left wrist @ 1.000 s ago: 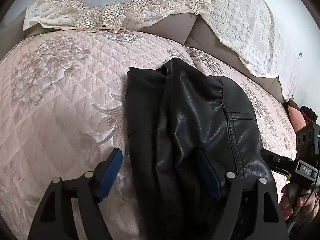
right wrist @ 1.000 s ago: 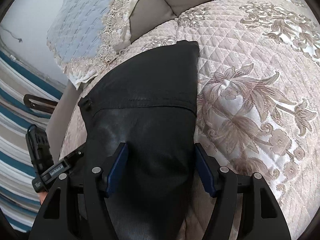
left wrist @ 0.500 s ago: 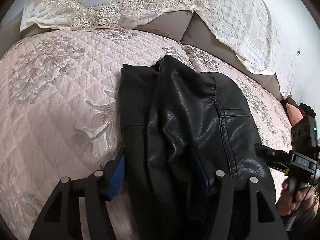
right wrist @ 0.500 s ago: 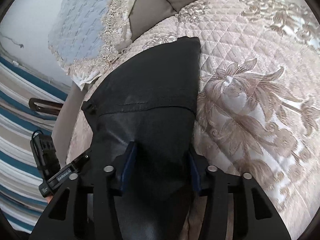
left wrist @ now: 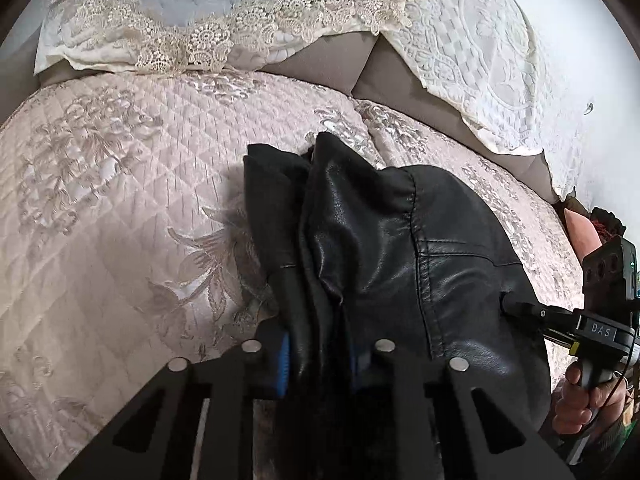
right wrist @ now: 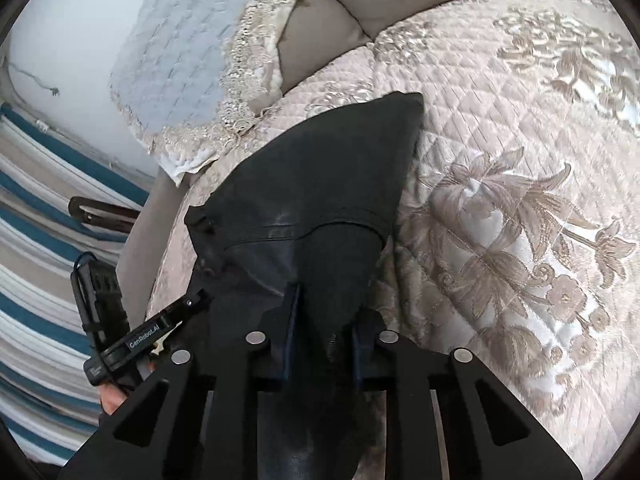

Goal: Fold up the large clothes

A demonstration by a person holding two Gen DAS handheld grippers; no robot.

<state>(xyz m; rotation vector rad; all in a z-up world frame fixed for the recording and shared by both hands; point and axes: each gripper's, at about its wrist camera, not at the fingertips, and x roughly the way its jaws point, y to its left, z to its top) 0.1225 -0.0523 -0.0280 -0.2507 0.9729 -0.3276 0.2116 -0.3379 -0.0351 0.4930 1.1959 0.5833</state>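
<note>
Bare quilt (left wrist: 120, 240) lies left of the jacket (left wrist: 400, 260); lace pillows (left wrist: 200, 20) block behind.

Each wrist camera sat just behind its tongs and looked forward and downward along them, close to the bed (left wrist: 120, 208). Both views faced the pillows (left wrist: 208, 12) at the headboard. They shared the black jacket (left wrist: 400, 248) and the quilted bedspread (right wrist: 520, 200), and each caught the opposite tongs at its edge.

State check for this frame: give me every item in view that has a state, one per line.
Black leather jacket: bunched and partly folded on the quilt, near edge pinched by both claws.
Left claw: closing, jacket between its pads.
Right claw: closing, jacket between its pads.
Quilted bedspread: spread flat under the jacket.
Lace-trimmed pillow: propped at the head.
</note>
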